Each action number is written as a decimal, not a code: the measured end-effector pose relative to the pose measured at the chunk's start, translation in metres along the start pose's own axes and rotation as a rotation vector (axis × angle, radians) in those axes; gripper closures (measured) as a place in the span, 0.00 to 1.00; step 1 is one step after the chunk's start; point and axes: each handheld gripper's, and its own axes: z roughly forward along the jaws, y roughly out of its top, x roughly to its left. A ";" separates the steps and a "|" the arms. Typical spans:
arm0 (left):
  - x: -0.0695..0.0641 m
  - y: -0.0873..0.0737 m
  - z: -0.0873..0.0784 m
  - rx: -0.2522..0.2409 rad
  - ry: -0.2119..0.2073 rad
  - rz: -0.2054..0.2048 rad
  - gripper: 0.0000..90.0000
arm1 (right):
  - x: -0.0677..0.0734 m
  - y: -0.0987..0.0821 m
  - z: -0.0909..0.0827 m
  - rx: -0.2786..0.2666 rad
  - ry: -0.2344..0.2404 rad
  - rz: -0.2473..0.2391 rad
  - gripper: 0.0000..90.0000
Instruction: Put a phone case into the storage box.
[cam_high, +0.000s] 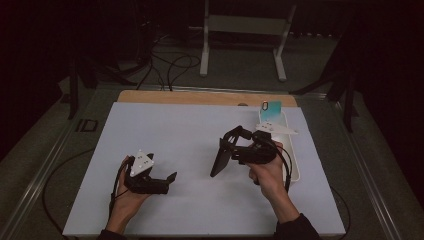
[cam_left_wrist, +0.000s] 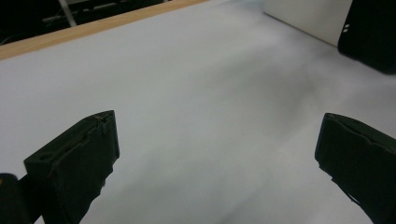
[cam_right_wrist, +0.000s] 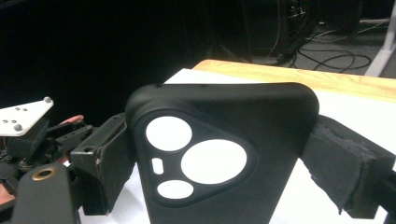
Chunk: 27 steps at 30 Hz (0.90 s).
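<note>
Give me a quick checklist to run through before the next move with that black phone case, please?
1. Right gripper clamped on the phone case: ok, a pad presses each side.
2. Case lifted above the white mat, tilted: ok.
3. Left gripper open, nothing between its jaws: ok.
4. Left gripper apart from the case: ok.
5. White tray beside the right hand free for the case: cannot tell, partly hidden.
</note>
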 end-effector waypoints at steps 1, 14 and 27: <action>0.001 -0.002 -0.001 0.001 0.005 -0.002 0.00 | 0.000 0.001 0.000 0.001 -0.003 0.001 0.16; 0.014 -0.019 -0.016 -0.022 0.054 -0.019 0.00 | -0.009 0.011 -0.001 -0.004 -0.041 -0.019 0.16; 0.025 -0.031 -0.029 -0.042 0.104 -0.051 0.00 | -0.021 0.024 -0.006 -0.021 -0.089 -0.027 0.16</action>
